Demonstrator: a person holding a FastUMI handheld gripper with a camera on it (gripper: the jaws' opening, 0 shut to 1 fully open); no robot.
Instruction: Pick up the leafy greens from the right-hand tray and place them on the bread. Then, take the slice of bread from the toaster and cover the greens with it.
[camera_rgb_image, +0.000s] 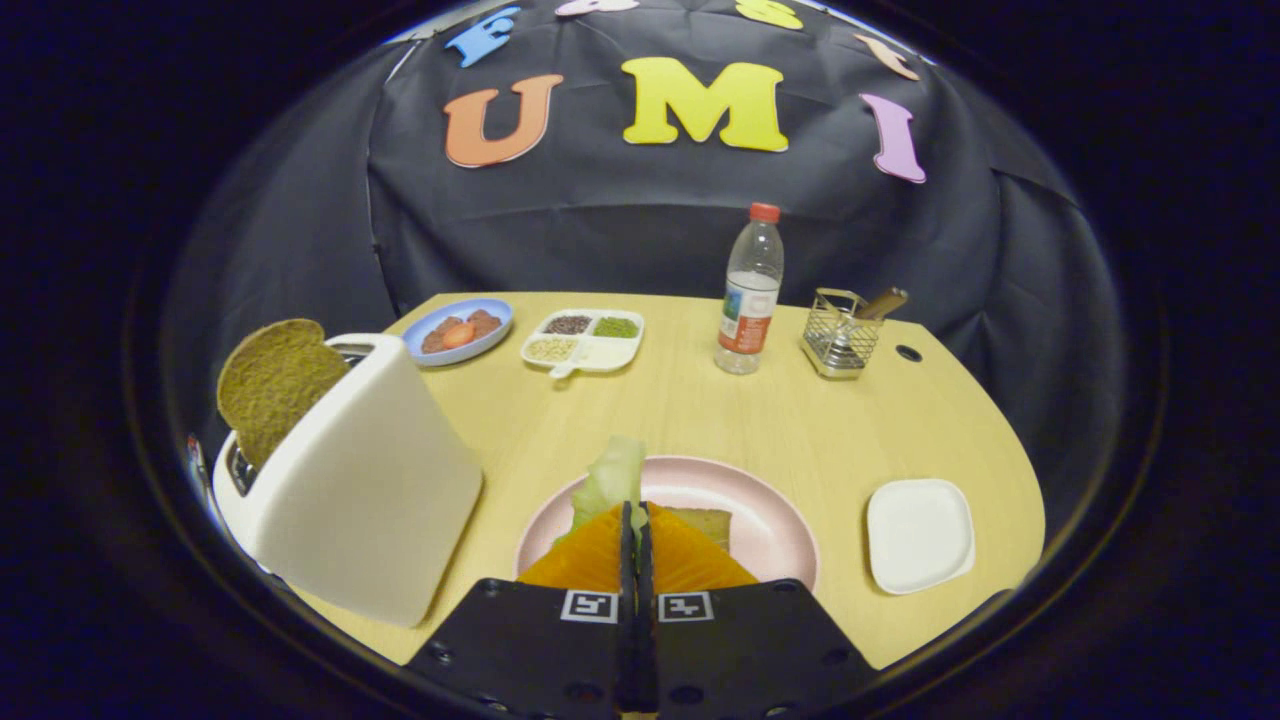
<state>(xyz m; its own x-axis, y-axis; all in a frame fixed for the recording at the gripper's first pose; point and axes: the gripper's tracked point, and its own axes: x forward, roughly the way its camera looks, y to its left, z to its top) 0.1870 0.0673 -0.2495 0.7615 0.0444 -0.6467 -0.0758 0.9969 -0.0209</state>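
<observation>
Gripper view: gripper (636, 520) clamped on greens (612, 478) above the plate (770, 520); best lower squarely over the bread (708, 522), then release.

The gripper (636, 520) has its jaws pressed together on a pale green lettuce leaf (612, 478), held above the pink plate (770, 520) where a bread slice (706, 522) lies. Left of the plate stands a white toaster (365, 490) with a brown bread slice (272, 385) sticking up. An empty white square tray (918, 533) sits right of the plate on the counter (700, 410).
</observation>
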